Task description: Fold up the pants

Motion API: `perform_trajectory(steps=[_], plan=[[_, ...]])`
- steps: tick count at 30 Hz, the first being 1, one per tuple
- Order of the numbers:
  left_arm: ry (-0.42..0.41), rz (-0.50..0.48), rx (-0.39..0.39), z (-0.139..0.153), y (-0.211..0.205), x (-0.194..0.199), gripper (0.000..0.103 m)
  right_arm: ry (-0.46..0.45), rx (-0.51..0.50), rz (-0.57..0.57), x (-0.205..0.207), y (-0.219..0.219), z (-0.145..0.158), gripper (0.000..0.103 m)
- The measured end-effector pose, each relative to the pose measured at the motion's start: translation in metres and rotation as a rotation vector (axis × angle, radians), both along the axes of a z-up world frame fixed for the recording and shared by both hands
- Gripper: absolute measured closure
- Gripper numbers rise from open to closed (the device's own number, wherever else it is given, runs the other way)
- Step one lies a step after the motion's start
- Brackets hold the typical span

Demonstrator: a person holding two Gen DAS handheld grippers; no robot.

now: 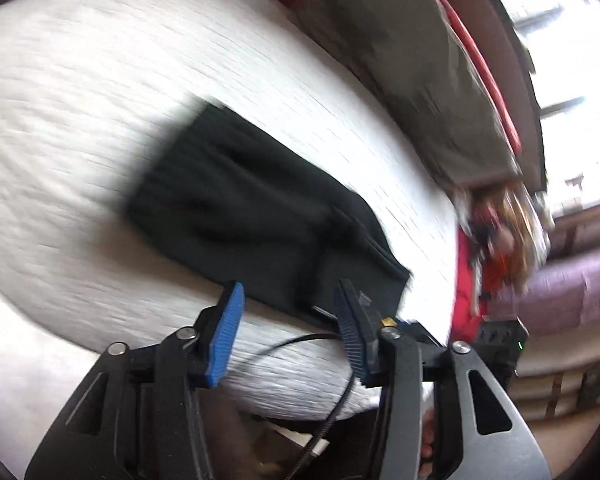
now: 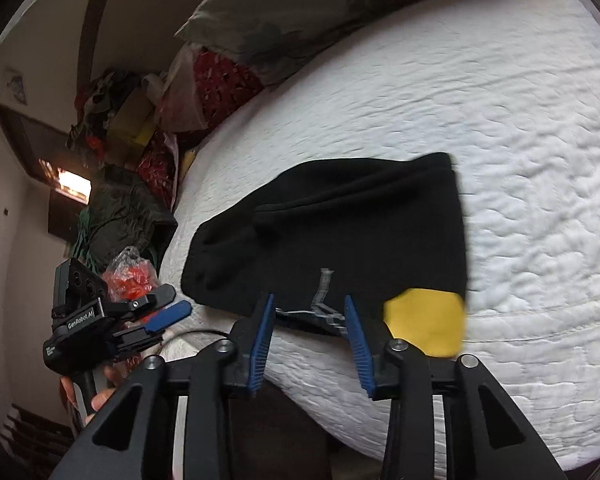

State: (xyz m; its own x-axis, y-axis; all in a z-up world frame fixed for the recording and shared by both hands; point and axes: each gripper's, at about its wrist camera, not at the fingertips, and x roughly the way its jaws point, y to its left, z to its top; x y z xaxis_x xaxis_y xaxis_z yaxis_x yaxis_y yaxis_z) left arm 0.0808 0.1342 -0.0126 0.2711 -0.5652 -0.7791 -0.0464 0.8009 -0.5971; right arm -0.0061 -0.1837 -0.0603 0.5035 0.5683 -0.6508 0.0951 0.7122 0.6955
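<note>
The black pants lie folded into a compact bundle on the white quilted bed. In the right wrist view the pants show a yellow patch at their near right corner and a pale checked label near the front edge. My right gripper is open just above that front edge, and its pads press on nothing. My left gripper is open too, with its tips over the near edge of the pants. It also shows at the left as the left gripper, off the bed's side, held by a hand.
An olive patterned pillow lies along the bed's far side. Bags and red clutter pile up beside the bed. A thin black cable crosses the quilt's near edge. A purple sofa stands beyond the bed. The left wrist view is motion-blurred.
</note>
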Motion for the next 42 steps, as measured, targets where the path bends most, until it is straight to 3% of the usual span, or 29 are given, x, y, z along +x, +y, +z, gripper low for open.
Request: perform_trajectory(steps=[3,6,9,11,18,21,23,27,32,34,36,38,42], plan=[[0.037,0.114,0.062,-0.004,0.053,0.010,0.056,-0.015,-0.009,0.064,0.012,0.037,0.011,0.061],[0.098,0.233,0.068,-0.013,0.106,0.022,0.056,-0.033,-0.035,0.144,0.024,0.085,0.020,0.054],[0.114,0.322,0.081,-0.015,0.139,0.030,0.056,-0.052,-0.102,0.211,0.036,0.132,0.025,0.048],[0.111,0.355,0.129,-0.013,0.149,0.038,0.055,-0.054,-0.142,0.242,0.042,0.158,0.024,0.048],[0.131,0.121,0.247,-0.029,0.109,0.081,0.051,-0.044,-0.307,0.258,0.059,0.230,0.009,0.048],[0.131,0.080,0.289,-0.035,0.102,0.094,0.051,-0.038,-0.400,0.237,0.065,0.251,-0.003,0.047],[0.130,0.082,0.282,-0.037,0.107,0.102,0.051,-0.034,-0.450,0.225,0.070,0.260,-0.011,0.047],[0.144,0.076,0.241,-0.044,0.114,0.113,0.051,-0.080,-0.543,0.159,0.073,0.277,-0.013,0.035],[0.146,0.056,0.221,-0.052,0.115,0.128,0.051,-0.089,-0.708,0.181,0.073,0.299,-0.019,0.025],[0.137,0.039,0.215,-0.052,0.112,0.130,0.051,-0.109,-0.736,0.198,0.068,0.296,-0.021,0.033],[0.132,0.009,0.217,-0.055,0.099,0.139,0.051,-0.119,-0.737,0.202,0.065,0.286,-0.020,0.056],[0.124,-0.042,0.212,-0.058,0.083,0.143,0.051,-0.126,-0.672,0.221,0.062,0.267,-0.016,0.065],[0.101,-0.155,0.146,-0.058,0.046,0.148,0.051,-0.100,-0.537,0.202,0.063,0.247,-0.010,0.070]])
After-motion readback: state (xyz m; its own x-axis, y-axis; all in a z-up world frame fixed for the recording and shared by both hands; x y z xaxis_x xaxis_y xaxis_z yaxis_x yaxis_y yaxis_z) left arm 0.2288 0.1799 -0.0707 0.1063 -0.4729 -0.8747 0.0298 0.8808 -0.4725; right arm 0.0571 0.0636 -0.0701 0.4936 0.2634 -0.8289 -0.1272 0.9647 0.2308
